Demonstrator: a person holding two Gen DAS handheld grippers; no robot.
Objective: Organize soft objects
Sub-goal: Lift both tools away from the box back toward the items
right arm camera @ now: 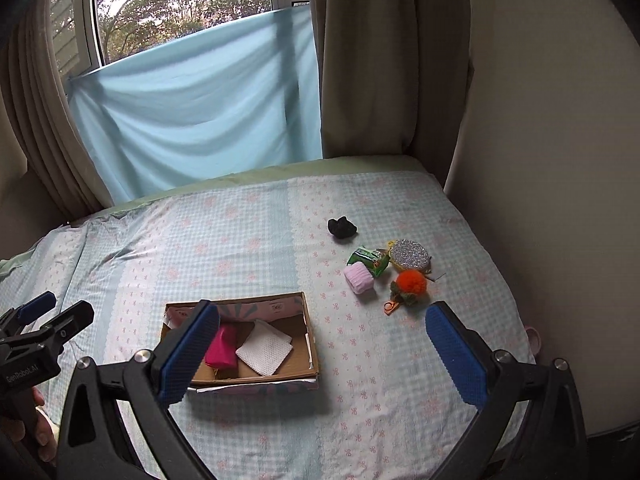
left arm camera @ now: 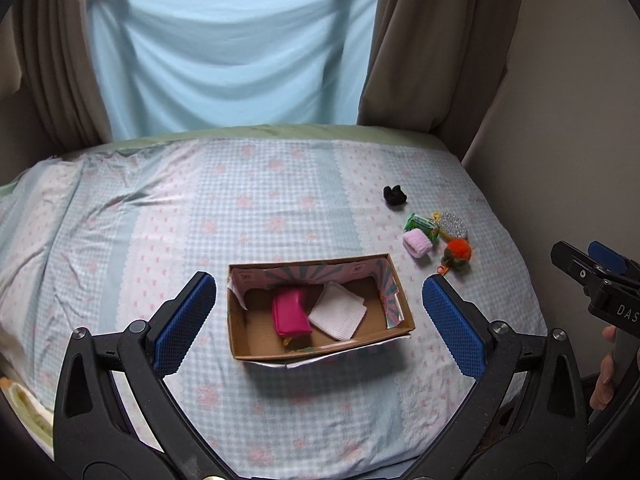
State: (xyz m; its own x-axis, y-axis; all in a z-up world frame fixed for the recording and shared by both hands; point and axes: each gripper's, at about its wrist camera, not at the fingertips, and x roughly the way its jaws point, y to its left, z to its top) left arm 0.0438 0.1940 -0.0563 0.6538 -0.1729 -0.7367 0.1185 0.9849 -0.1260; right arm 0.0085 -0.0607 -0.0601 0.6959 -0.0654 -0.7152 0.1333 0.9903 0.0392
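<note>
An open cardboard box (left arm camera: 403, 308) (right arm camera: 313, 344) lies on the bed and holds a magenta pouch (left arm camera: 291, 312) (right arm camera: 222, 346) and a white folded cloth (left arm camera: 338, 312) (right arm camera: 265, 348). To its right lie a black soft item (left arm camera: 395, 193) (right arm camera: 342, 227), a green packet (left arm camera: 420, 224) (right arm camera: 366, 258), a pink soft block (left arm camera: 417, 243) (right arm camera: 359, 277), a glittery round pouch (left arm camera: 452, 226) (right arm camera: 410, 255) and an orange pompom (left arm camera: 458, 253) (right arm camera: 410, 282). My left gripper (left arm camera: 318, 320) is open and empty, hovering before the box. My right gripper (right arm camera: 322, 356) is open and empty, nearer than the loose items.
The bed has a pale blue checked sheet (left arm camera: 240, 208) (right arm camera: 240, 240). A wall (left arm camera: 580, 100) (right arm camera: 560, 120) runs along the bed's right side. Curtains and a hanging blue cloth (left arm camera: 232, 52) (right arm camera: 192, 108) stand behind the bed.
</note>
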